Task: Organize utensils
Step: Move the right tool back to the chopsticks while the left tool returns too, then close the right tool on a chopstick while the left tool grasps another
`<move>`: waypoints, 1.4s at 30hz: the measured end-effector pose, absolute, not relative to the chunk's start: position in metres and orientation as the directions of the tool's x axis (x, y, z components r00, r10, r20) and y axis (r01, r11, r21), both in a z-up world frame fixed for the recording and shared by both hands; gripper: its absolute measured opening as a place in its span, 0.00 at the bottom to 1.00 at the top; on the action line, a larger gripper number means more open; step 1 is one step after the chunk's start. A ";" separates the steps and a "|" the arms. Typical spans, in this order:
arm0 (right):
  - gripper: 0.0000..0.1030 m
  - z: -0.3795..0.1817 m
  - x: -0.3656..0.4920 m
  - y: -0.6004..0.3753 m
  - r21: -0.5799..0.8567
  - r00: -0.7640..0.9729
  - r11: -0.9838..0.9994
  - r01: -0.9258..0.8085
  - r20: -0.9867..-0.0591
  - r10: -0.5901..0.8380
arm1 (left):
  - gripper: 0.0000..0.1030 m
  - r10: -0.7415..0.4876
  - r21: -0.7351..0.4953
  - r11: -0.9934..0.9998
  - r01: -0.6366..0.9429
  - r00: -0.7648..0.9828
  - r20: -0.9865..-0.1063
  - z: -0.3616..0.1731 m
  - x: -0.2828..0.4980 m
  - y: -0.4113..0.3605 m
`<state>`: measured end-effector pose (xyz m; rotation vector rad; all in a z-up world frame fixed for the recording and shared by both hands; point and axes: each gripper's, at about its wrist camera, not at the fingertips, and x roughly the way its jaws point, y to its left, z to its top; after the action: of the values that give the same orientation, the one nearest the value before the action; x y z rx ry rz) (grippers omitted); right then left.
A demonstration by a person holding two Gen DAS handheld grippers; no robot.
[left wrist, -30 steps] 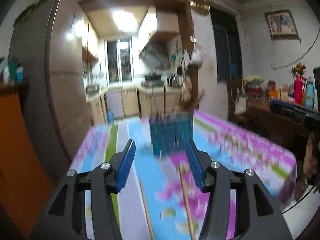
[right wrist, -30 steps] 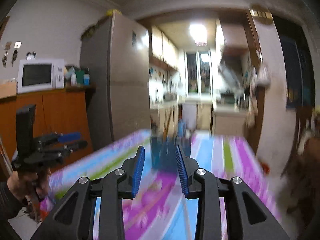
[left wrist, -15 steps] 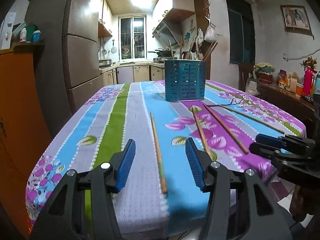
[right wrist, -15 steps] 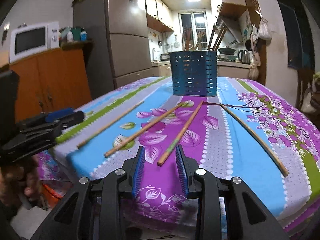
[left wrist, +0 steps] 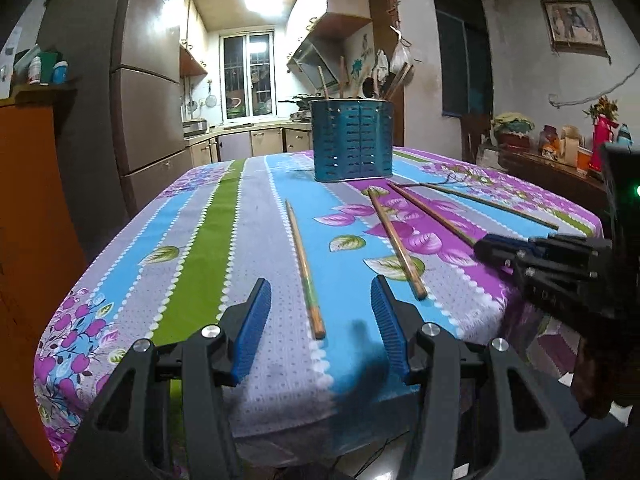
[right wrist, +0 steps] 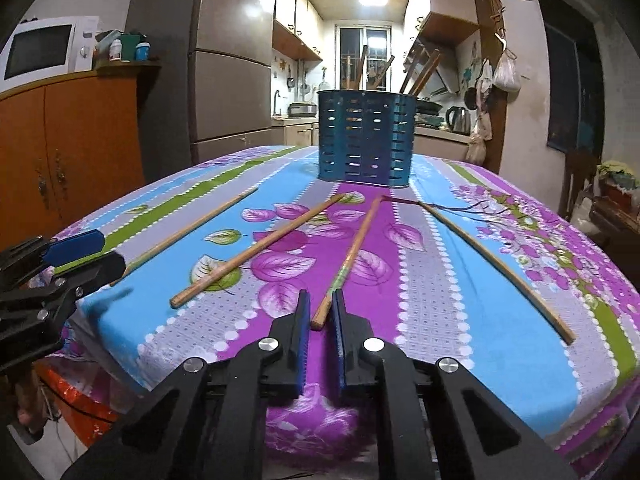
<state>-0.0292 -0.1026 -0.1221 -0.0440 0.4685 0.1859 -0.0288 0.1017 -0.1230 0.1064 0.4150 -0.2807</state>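
Note:
Several wooden chopsticks lie on the flowered tablecloth in front of a blue slotted utensil holder [left wrist: 352, 144] [right wrist: 364, 140], which has utensils standing in it. My right gripper [right wrist: 322, 294] [left wrist: 486, 246] is at the table's near edge. Its jaws are closing and its pads sit against the near end of one chopstick [right wrist: 352, 256] [left wrist: 432, 214]. My left gripper [left wrist: 320, 284] [right wrist: 108, 252] stands open over the near edge. The near end of the leftmost chopstick [left wrist: 302, 264] [right wrist: 192, 228] lies between its fingers, untouched. Another chopstick [left wrist: 396, 244] [right wrist: 260, 248] lies between those two, and a long thin one [right wrist: 492, 264] [left wrist: 492, 204] lies to the right.
The table [left wrist: 192, 256] ends right at the grippers. A fridge [left wrist: 148, 120] and an orange cabinet [right wrist: 72, 140] with a microwave [right wrist: 40, 52] stand to the left. A dark sideboard [left wrist: 552, 172] with bottles and flowers is on the right. The kitchen lies beyond.
Both grippers have come down to the table's near edge. The right jaws have narrowed around the end of a chopstick. The left jaws keep the same width.

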 end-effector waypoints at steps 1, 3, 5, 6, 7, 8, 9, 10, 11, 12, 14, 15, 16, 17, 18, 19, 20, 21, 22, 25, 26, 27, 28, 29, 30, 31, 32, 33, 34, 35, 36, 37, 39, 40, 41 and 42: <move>0.10 -0.122 -0.029 -0.105 0.001 0.876 0.983 -0.184 -0.454 0.164 | 0.48 -0.247 0.048 0.955 0.292 0.878 -0.411 -0.125 -0.029 0.102; 0.10 -0.121 -0.029 -0.112 0.004 0.877 0.985 -0.175 -0.454 0.158 | 0.44 -0.247 0.044 0.956 0.290 0.878 -0.411 -0.127 -0.029 0.103; 0.10 -0.122 -0.030 -0.115 0.004 0.879 0.985 -0.174 -0.450 0.157 | 0.35 -0.249 0.041 0.956 0.291 0.875 -0.415 -0.130 -0.028 0.105; 0.10 -0.123 -0.030 -0.116 0.004 0.881 0.984 -0.176 -0.446 0.160 | 0.31 -0.250 0.041 0.955 0.294 0.872 -0.420 -0.133 -0.027 0.104; 0.10 -0.124 -0.030 -0.116 0.006 0.882 0.984 -0.177 -0.444 0.161 | 0.26 -0.255 0.037 0.954 0.298 0.868 -0.427 -0.135 -0.026 0.104; 0.10 -0.124 -0.031 -0.116 0.008 0.883 0.985 -0.175 -0.440 0.161 | 0.26 -0.260 0.032 0.953 0.303 0.863 -0.432 -0.138 -0.025 0.104; 0.10 -0.125 -0.031 -0.117 0.012 0.885 0.985 -0.174 -0.437 0.162 | 0.26 -0.258 0.035 0.953 0.300 0.868 -0.424 -0.139 -0.026 0.103; 0.10 -0.125 -0.031 -0.117 0.018 0.886 0.985 -0.174 -0.434 0.164 | 0.26 -0.256 0.039 0.954 0.299 0.872 -0.418 -0.140 -0.027 0.102; 0.10 -0.126 -0.031 -0.117 0.016 0.887 0.985 -0.173 -0.432 0.163 | 0.26 -0.256 0.037 0.954 0.297 0.875 -0.412 -0.141 -0.027 0.102; 0.10 -0.126 -0.032 -0.117 0.010 0.889 0.985 -0.173 -0.429 0.160 | 0.25 -0.257 0.032 0.955 0.294 0.879 -0.403 -0.142 -0.028 0.102; 0.10 -0.126 -0.032 -0.116 0.011 0.891 0.985 -0.171 -0.426 0.159 | 0.26 -0.252 0.036 0.957 0.287 0.887 -0.386 -0.144 -0.029 0.101; 0.10 -0.127 -0.032 -0.116 0.010 0.892 0.985 -0.170 -0.425 0.158 | 0.25 -0.250 0.038 0.958 0.285 0.890 -0.381 -0.145 -0.030 0.101; 0.10 -0.127 -0.033 -0.116 0.009 0.893 0.986 -0.169 -0.423 0.157 | 0.25 -0.250 0.035 0.958 0.283 0.892 -0.377 -0.145 -0.030 0.101; 0.10 -0.128 -0.034 -0.116 0.007 0.894 0.986 -0.168 -0.420 0.156 | 0.25 -0.249 0.036 0.959 0.282 0.894 -0.372 -0.146 -0.031 0.100; 0.10 -0.128 -0.035 -0.116 0.003 0.896 0.986 -0.168 -0.417 0.154 | 0.25 -0.246 0.039 0.959 0.279 0.897 -0.368 -0.146 -0.031 0.100; 0.10 -0.128 -0.035 -0.115 0.001 0.897 0.986 -0.167 -0.415 0.153 | 0.25 -0.246 0.037 0.960 0.278 0.898 -0.365 -0.147 -0.031 0.100; 0.10 -0.129 -0.035 -0.115 0.001 0.898 0.986 -0.166 -0.412 0.152 | 0.22 -0.247 0.033 0.960 0.278 0.898 -0.363 -0.146 -0.031 0.100; 0.10 -0.129 -0.035 -0.115 0.002 0.899 0.986 -0.165 -0.411 0.152 | 0.16 -0.248 0.035 0.960 0.278 0.899 -0.361 -0.146 -0.032 0.100; 0.10 -0.129 -0.035 -0.115 0.002 0.899 0.986 -0.165 -0.410 0.151 | 0.10 -0.246 0.039 0.960 0.278 0.900 -0.359 -0.146 -0.033 0.098; 0.09 -0.129 -0.036 -0.116 0.016 0.901 0.986 -0.165 -0.405 0.157 | 0.06 -0.238 0.029 0.964 0.266 0.903 -0.359 -0.145 -0.033 0.097; 0.09 -0.129 -0.036 -0.116 0.019 0.901 0.986 -0.165 -0.403 0.159 | 0.06 -0.236 0.028 0.964 0.263 0.903 -0.359 -0.145 -0.033 0.097; 0.08 -0.128 -0.036 -0.117 0.023 0.902 0.986 -0.164 -0.401 0.159 | 0.06 -0.232 0.028 0.965 0.259 0.904 -0.360 -0.144 -0.033 0.097; 0.08 -0.128 -0.037 -0.119 0.028 0.903 0.986 -0.162 -0.400 0.160 | 0.05 -0.232 0.027 0.966 0.258 0.903 -0.362 -0.144 -0.032 0.097; 0.08 -0.127 -0.037 -0.120 0.031 0.903 0.986 -0.161 -0.399 0.160 | 0.05 -0.230 0.027 0.966 0.257 0.903 -0.363 -0.143 -0.032 0.097; 0.08 -0.126 -0.038 -0.121 0.032 0.904 0.986 -0.161 -0.397 0.160 | 0.05 -0.227 0.028 0.967 0.254 0.905 -0.360 -0.141 -0.032 0.098; 0.08 -0.124 -0.039 -0.123 0.031 0.905 0.987 -0.161 -0.394 0.160 | 0.05 -0.225 0.030 0.967 0.252 0.907 -0.355 -0.139 -0.032 0.098; 0.08 -0.122 -0.040 -0.124 0.032 0.907 0.987 -0.160 -0.390 0.160 | 0.05 -0.224 0.032 0.968 0.250 0.911 -0.347 -0.135 -0.032 0.098; 0.07 -0.119 -0.041 -0.126 0.031 0.909 0.987 -0.160 -0.385 0.160 | 0.05 -0.223 0.033 0.968 0.248 0.914 -0.340 -0.132 -0.032 0.098; 0.07 -0.115 -0.043 -0.128 0.029 0.912 0.987 -0.160 -0.378 0.159 | 0.05 -0.221 0.032 0.969 0.245 0.918 -0.328 -0.127 -0.033 0.099; 0.07 -0.111 -0.044 -0.129 0.025 0.915 0.987 -0.160 -0.371 0.158 | 0.04 -0.222 0.032 0.969 0.245 0.921 -0.319 -0.122 -0.033 0.099; 0.07 -0.106 -0.045 -0.130 0.020 0.919 0.987 -0.161 -0.362 0.157 | 0.04 -0.223 0.034 0.969 0.245 0.926 -0.305 -0.115 -0.033 0.099; 0.07 -0.102 -0.047 -0.131 0.018 0.921 0.987 -0.161 -0.355 0.157 | 0.04 -0.224 0.037 0.969 0.245 0.930 -0.292 -0.110 -0.034 0.099; 0.07 -0.089 -0.049 -0.135 0.008 0.930 0.987 -0.161 -0.333 0.155 | 0.05 -0.224 0.045 0.969 0.245 0.937 -0.267 -0.099 -0.034 0.098; 0.07 -0.082 -0.050 -0.137 0.005 0.934 0.987 -0.163 -0.321 0.156 | 0.05 -0.225 0.050 0.968 0.244 0.942 -0.248 -0.092 -0.035 0.097; 0.07 -0.075 -0.051 -0.138 0.002 0.937 0.986 -0.167 -0.310 0.159 | 0.04 -0.225 0.055 0.968 0.243 0.946 -0.232 -0.086 -0.035 0.097; 0.07 -0.068 -0.052 -0.139 -0.003 0.941 0.985 -0.171 -0.297 0.162 | 0.04 -0.224 0.060 0.968 0.242 0.950 -0.217 -0.080 -0.034 0.095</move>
<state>-0.0516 -0.1386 -0.0682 -0.0289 0.3001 0.1701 -0.0340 0.0951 -0.0805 0.0860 0.2111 -0.2373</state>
